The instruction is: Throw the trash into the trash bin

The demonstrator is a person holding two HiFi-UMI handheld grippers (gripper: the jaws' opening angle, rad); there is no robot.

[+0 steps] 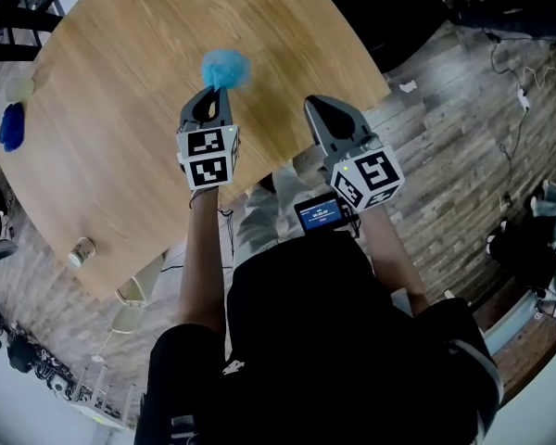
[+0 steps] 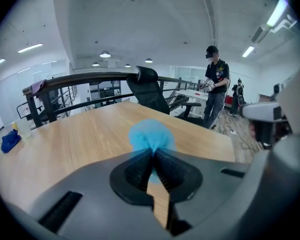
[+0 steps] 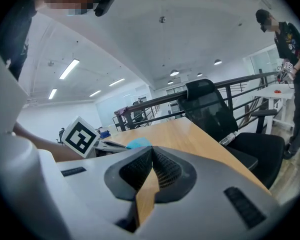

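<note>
Over the worktop, on the left: pinched in the left claw, a blue fluffy tuft of trash. Jaws closed hard on its near edge, bulk bulging past the tips, seemingly lifted clear of the wood. On the right: right claw shut too, nothing in it, hovering near the worktop's edge.

Carrying step, by the look of it. Best done by holding the squeeze firm, since liable to slide out of a slack pinch, being so light and soft. Worth locating the bin first: not seen in any view. Then swing over its mouth and let go only there. Better to leave the right claw parked aside, out of the path.

Roundish, so no real long axis to speak of. Pinched end toward the person, loose fluff pointing forward, away along the jaws.
</note>
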